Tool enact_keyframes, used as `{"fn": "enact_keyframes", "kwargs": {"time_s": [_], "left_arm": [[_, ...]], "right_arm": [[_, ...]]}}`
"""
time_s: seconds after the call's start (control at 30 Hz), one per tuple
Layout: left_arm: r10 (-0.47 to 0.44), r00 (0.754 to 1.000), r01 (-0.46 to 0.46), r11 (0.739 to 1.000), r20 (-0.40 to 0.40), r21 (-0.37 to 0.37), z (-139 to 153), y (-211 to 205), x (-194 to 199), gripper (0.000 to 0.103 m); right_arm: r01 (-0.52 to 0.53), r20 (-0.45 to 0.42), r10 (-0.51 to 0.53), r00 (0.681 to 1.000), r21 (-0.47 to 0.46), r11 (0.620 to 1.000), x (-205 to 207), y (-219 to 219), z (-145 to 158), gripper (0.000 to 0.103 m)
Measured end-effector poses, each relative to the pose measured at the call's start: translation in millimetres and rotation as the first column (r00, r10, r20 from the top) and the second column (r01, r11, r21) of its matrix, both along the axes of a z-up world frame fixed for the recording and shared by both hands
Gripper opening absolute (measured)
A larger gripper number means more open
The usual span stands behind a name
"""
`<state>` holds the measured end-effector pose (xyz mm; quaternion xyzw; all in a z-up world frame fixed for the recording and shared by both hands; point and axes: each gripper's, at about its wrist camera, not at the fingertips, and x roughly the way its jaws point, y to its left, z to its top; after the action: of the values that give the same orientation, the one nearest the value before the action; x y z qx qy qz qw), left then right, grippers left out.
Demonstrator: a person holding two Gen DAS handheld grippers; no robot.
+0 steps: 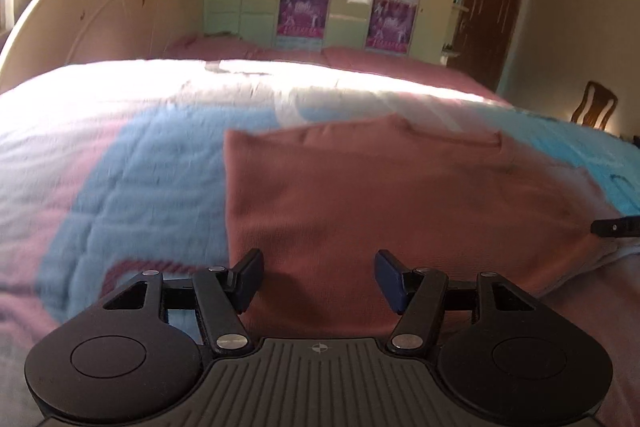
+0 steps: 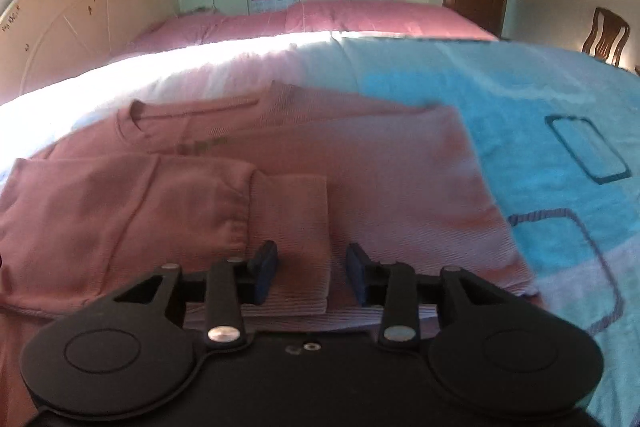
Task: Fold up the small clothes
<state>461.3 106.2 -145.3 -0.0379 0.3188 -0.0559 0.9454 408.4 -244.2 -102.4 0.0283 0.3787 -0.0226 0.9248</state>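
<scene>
Between the right tool's (image 2: 312,273) half-parted jaws lay the ribbed cuff (image 2: 290,227) of a pink sweater (image 2: 400,179), fingers clear of the cloth and gripping nothing. That sleeve was folded across the body, its long axis running leftward from the tool, the neckline (image 2: 192,115) farther off. Over the sweater's near-left corner, the left tool (image 1: 319,281) hovered wider and empty. Everything rested on the bed's blue-and-pink quilt (image 2: 540,87). Judging by position, the right hand sat nearer the cuff.
</scene>
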Motion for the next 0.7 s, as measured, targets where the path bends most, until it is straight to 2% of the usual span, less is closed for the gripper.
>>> {"fn": "enact_keyframes", "kwargs": {"time_s": [0.07,0.1,0.17,0.33,0.43,0.5,0.6,0.67,0.7], "left_arm": [[0.004,0.999,-0.003,1.000,-0.036,0.005,0,2,5,0.061],[0.010,0.998,-0.010,1.000,-0.060,0.001,-4,3,5,0.061],[0.009,0.999,-0.008,1.000,-0.054,0.017,-6,4,-5,0.061],[0.003,0.999,-0.001,0.998,-0.041,0.059,-11,6,-30,0.062],[0.005,0.999,-0.003,0.999,-0.049,0.045,-8,10,-30,0.064],[0.010,0.998,-0.007,0.999,-0.060,0.048,-4,13,-31,0.064],[0.018,0.998,-0.017,1.000,-0.054,0.017,3,22,-47,0.065],[0.028,0.998,-0.028,1.000,-0.054,0.005,6,29,-62,0.075],[0.030,0.998,-0.030,1.000,-0.053,0.004,7,32,-71,0.077]], "right_arm": [[-0.011,0.019,0.011,1.000,0.013,1.000,-1,0,2,0.036],[-0.009,-0.003,0.009,1.000,0.011,1.000,0,-1,-2,0.036],[-0.003,-0.039,0.004,0.999,0.013,1.000,2,-5,-11,0.035],[-0.010,-0.040,0.010,0.999,-0.006,1.000,-5,-4,-10,0.036],[-0.011,-0.035,0.010,0.999,-0.027,1.000,-5,0,-12,0.037],[0.004,-0.041,-0.005,0.999,-0.019,1.000,-6,-1,-4,0.037],[0.030,0.027,-0.030,0.999,0.011,0.999,-28,-9,19,0.041],[0.030,0.044,-0.031,0.999,0.035,0.999,-45,-19,30,0.041],[0.033,0.047,-0.035,0.998,0.029,0.999,-53,-24,33,0.041]]}}
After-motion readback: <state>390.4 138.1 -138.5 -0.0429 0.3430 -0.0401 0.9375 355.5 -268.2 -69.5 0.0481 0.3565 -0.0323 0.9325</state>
